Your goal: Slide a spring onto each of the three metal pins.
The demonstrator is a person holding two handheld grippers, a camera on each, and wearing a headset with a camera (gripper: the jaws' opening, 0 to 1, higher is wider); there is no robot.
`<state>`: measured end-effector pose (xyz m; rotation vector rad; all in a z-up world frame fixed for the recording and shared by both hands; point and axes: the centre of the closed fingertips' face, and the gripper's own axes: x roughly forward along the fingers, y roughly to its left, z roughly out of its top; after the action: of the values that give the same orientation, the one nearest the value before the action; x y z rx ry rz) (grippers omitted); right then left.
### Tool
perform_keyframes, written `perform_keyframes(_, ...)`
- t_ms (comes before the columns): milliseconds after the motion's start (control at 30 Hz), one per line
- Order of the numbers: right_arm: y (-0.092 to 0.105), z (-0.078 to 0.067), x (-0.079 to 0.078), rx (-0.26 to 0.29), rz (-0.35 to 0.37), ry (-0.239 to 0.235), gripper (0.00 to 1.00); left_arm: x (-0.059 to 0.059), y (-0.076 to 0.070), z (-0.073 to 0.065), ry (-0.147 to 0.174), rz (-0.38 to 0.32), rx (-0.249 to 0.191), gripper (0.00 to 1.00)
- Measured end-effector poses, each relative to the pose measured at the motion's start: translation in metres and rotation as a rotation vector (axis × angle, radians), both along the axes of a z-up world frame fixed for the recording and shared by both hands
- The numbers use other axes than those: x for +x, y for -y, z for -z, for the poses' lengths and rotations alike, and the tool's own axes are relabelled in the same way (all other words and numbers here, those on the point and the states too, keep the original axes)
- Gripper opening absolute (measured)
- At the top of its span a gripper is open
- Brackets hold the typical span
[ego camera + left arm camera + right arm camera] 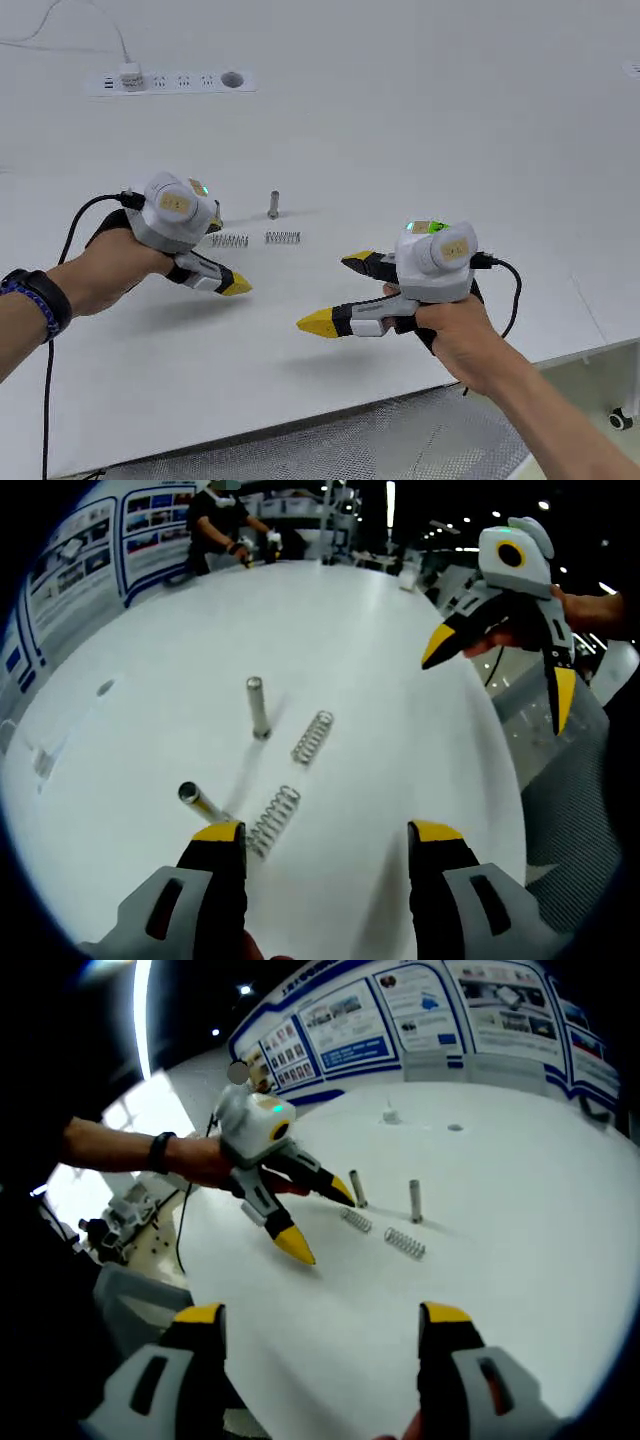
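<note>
**Springs, two in sight.** One small coiled spring of bright steel wire (275, 820) lies flat on the white tabletop (330, 130), just ahead of my left gripper (328, 835). A second like spring (312, 737) lies a little farther on, apart from the first. I judge them light, elastic, and apt to roll or flick away. A hard squeeze across the coils would likely deform them. Best hold: gently across the middle of the length, leaving one open end free for the pin.

**Pins, two in sight.** One short grey cylindrical metal pin (258, 707) stands upright beside the farther spring. A second such pin (197, 800) stands close to one of my left jaws, near the nearer spring. I judge them rigid; I cannot tell whether they are fixed in the tabletop. Neither carries a spring.

**Grippers.** My left jaws are spread and empty. The jaws of my right gripper (322, 1315) are also spread and empty, well apart from the parts.

**Surroundings.** A white power strip (170, 80) sits far off, well clear. A black cable (75, 225) trails from the left gripper.

**Obstruction.** The nearer pin stands right by my left jaw and could be knocked when closing on the nearer spring.
</note>
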<state>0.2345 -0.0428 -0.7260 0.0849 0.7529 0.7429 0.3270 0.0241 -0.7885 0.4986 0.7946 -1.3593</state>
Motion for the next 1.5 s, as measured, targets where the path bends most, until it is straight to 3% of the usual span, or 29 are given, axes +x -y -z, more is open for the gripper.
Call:
perform_keyframes(233,0.005,0.0,-0.003,-0.006,0.012,-0.003,0.8,-0.005,-0.003,0.006,-0.005,-0.009,-0.001,0.57)
perform_keyframes(300,0.004,0.001,-0.004,-0.007,0.013,-0.006,0.8,-0.004,-0.003,0.007,0.033,0.002,0.001,0.53)
perform_keyframes(467,0.001,0.001,-0.005,-0.005,0.006,-0.008,0.8,0.004,-0.006,0.007,0.049,-0.05,0.003,0.43)
perform_keyframes(667,-0.001,0.0,-0.003,-0.006,0.0,-0.006,0.8,0.016,-0.009,0.008,0.131,-0.091,0.013,0.23)
perform_keyframes(700,-0.001,0.0,-0.003,-0.006,-0.001,-0.005,0.8,0.015,-0.009,0.008,0.108,-0.114,0.008,0.22)
perform_keyframes(900,0.0,0.0,-0.004,-0.018,-0.012,-0.005,0.8,0.013,-0.012,0.007,0.123,-0.164,0.013,0.11)
perform_keyframes(1033,0.0,0.0,-0.006,-0.019,-0.01,-0.005,0.8,0.005,-0.013,0.007,0.106,-0.171,0.022,0.1)
perform_keyframes(1067,0.0,0.0,-0.006,-0.02,-0.011,-0.004,0.8,0.004,-0.014,0.006,0.093,-0.181,0.021,0.1)
perform_keyframes(1100,0.0,0.0,-0.006,-0.02,-0.012,-0.003,0.8,-0.001,-0.016,0.007,0.042,-0.234,0.015,0.1)
perform_keyframes(1167,-0.001,-0.001,-0.007,-0.018,-0.012,-0.002,0.8,-0.004,-0.018,0.007,0.013,-0.281,-0.005,0.1)
perform_keyframes(1500,-0.005,0.0,-0.011,-0.009,-0.012,-0.005,0.8,-0.026,-0.036,0.008,-0.017,-0.331,-0.022,0.1)
